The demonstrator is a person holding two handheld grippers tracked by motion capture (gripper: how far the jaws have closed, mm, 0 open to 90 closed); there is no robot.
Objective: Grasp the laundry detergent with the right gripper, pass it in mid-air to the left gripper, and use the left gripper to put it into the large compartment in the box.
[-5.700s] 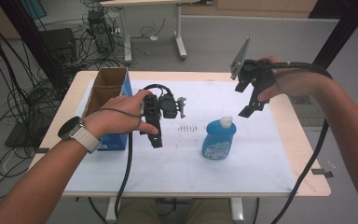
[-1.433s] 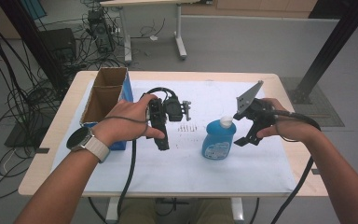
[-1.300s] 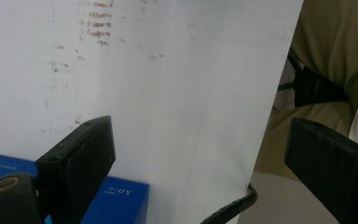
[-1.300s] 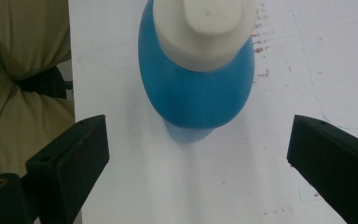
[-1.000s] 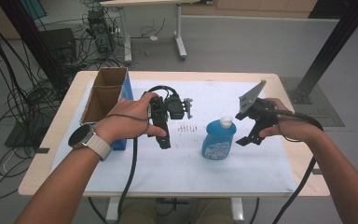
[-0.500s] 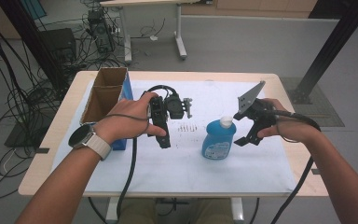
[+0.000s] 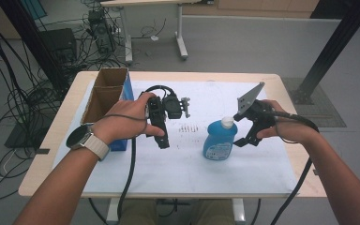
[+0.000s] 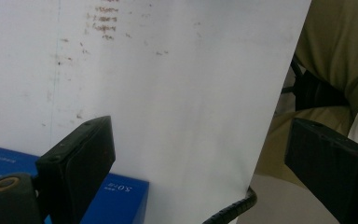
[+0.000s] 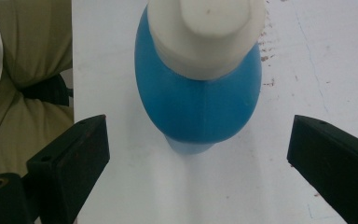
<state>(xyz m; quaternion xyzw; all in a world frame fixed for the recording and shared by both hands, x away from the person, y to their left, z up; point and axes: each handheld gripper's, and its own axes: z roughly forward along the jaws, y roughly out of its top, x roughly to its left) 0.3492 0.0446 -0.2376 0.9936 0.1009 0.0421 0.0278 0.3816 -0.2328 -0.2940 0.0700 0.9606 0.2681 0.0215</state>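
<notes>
While the right gripper (image 7: pixel 244 132) hovers wide open and empty beside the blue detergent bottle (image 7: pixel 219 140) standing mid-table, the approach looks underway. Next it likely must straddle the bottle and close. Left gripper (image 8: pixel 200 163) gapes empty.

A bottle (image 7: pixel 221 140) stands on a paper sheet (image 7: pixel 192 159) covering the counter (image 7: pixel 65 117), right of centre. The right claw (image 7: pixel 242 126) sits just beside it on the right, the left claw (image 7: pixel 161 136) well to its left. A cardboard box (image 7: pixel 104 96) stands at the sheet's left edge.
</notes>
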